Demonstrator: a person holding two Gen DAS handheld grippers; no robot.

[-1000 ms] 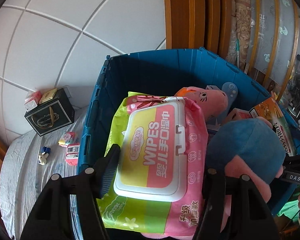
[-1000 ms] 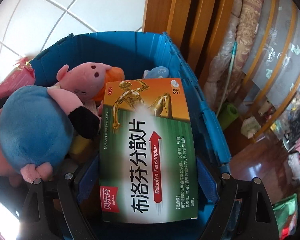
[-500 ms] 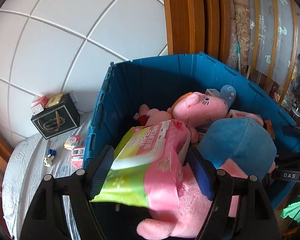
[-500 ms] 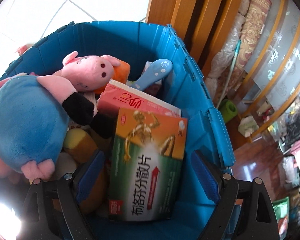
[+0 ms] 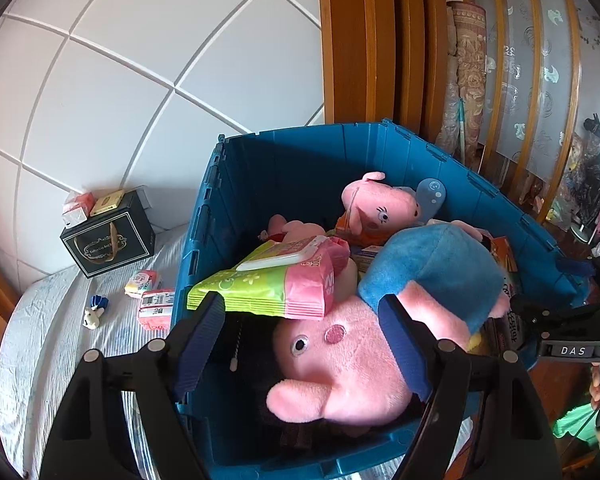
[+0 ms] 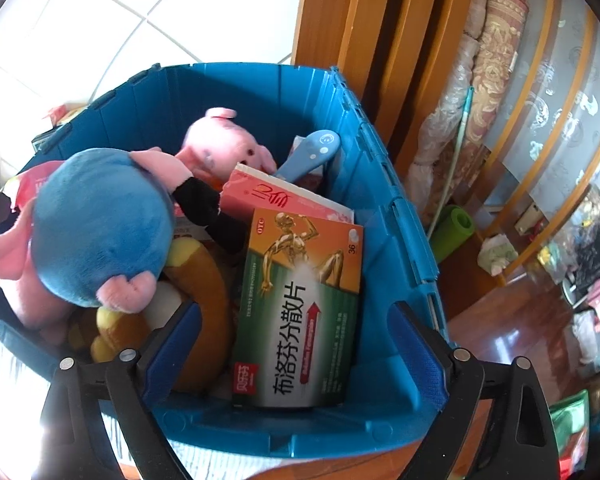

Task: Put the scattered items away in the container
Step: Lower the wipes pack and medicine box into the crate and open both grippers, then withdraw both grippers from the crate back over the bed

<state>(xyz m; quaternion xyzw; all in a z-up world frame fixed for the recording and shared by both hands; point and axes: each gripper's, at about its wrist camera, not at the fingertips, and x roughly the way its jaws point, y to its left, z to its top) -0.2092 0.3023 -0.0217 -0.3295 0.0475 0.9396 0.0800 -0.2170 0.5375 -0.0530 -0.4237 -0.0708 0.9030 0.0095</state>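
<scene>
A blue plastic crate [image 5: 300, 160] [image 6: 404, 248] holds the tidied items. A pink and green wipes pack [image 5: 276, 284] lies tilted inside it on a pink pig plush in a blue dress [image 5: 380, 320] [image 6: 96, 236]. A green and orange medicine box [image 6: 300, 308] leans against the crate's right wall. My left gripper [image 5: 304, 344] is open and empty above the crate's near left corner. My right gripper [image 6: 296, 344] is open and empty above the crate's near edge, and shows in the left wrist view [image 5: 572, 344].
A second pink pig plush [image 5: 376, 204], a blue handheld device [image 6: 312, 152], a red box [image 6: 280, 200] and a brown plush [image 6: 204, 292] are also in the crate. On the striped cloth [image 5: 40, 352] left of it lie a black gift box [image 5: 108, 240], small packets [image 5: 152, 300] and a tiny figurine [image 5: 94, 312].
My left gripper let go of the wipes pack, which dropped onto the plush. My right gripper let go of the medicine box, which now stands in the crate. Both grippers pulled back.
</scene>
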